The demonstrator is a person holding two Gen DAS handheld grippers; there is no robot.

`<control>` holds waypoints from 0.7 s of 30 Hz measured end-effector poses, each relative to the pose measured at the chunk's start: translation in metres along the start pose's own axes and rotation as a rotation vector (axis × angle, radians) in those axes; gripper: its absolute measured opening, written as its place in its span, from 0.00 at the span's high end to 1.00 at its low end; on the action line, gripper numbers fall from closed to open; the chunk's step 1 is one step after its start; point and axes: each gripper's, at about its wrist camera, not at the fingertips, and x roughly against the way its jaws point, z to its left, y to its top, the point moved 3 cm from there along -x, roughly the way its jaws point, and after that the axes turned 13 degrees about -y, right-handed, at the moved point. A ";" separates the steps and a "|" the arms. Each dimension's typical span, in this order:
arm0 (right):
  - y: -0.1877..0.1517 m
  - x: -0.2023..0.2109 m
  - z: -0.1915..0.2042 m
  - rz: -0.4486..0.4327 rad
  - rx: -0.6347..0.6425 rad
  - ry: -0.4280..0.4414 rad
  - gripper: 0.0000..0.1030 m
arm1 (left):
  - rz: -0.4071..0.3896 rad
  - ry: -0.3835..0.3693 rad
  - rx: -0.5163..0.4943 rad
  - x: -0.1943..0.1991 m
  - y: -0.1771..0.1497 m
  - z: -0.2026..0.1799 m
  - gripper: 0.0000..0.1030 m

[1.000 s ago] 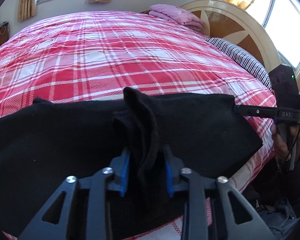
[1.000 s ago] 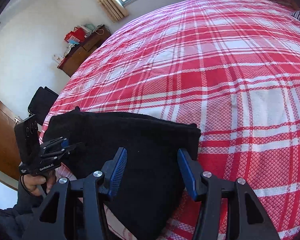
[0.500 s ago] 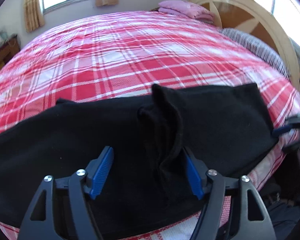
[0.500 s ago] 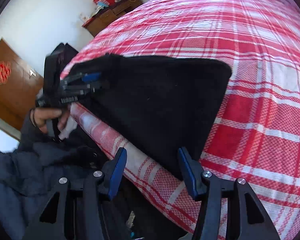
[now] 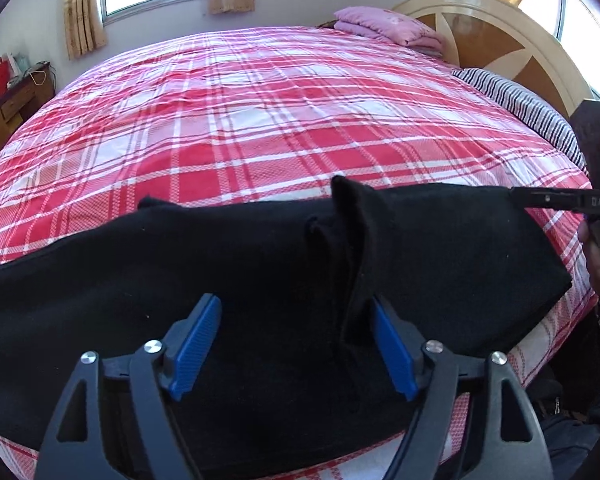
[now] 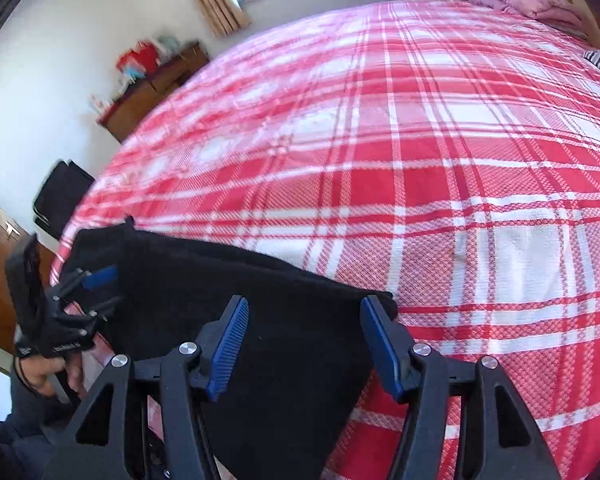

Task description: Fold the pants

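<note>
Pants [image 5: 220, 280] lying lengthwise along bed [image 5: 284, 120] edge, black, flat

The left gripper [image 5: 296, 344] and right gripper [image 6: 304, 344] were matte black frames with triangular cut-outs, silver screw heads at the pivots and ribbed blue pads [image 5: 196, 346] lining each finger. White lettering marked one black handle [image 6: 66, 347], gripped by a hand [image 6: 46, 372] emerging from a dark sleeve [image 6: 8, 432].

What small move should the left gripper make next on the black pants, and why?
Probably flatten the raised ridge in the black pants: the left gripper, jaws opening, no longer clamps it, yet the fabric stands bunched against one pad, so the fold isn't flat.
</note>
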 end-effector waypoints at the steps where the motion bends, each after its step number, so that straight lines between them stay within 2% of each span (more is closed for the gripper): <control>1: -0.001 0.003 0.002 -0.003 0.019 -0.007 0.41 | 0.000 -0.002 0.002 0.000 0.000 0.000 0.24; 5: -0.002 0.020 0.009 -0.063 0.039 -0.037 0.41 | -0.001 -0.003 0.004 0.001 -0.001 0.000 0.24; 10: -0.002 0.031 0.046 -0.092 0.090 0.006 0.41 | -0.007 0.004 0.005 0.004 0.000 0.002 0.24; 14: -0.011 0.010 0.090 -0.055 0.193 0.022 0.41 | -0.006 0.005 0.010 0.004 0.001 0.005 0.24; 17: -0.021 -0.008 0.115 -0.007 0.225 0.121 0.41 | -0.001 0.006 0.005 0.004 0.002 0.006 0.24; 19: -0.028 -0.020 0.126 0.011 0.273 0.085 0.41 | 0.001 0.022 -0.014 0.008 0.006 0.008 0.24; 21: -0.031 -0.019 0.131 -0.019 0.304 0.061 0.41 | -0.018 0.064 -0.034 0.019 0.014 0.017 0.24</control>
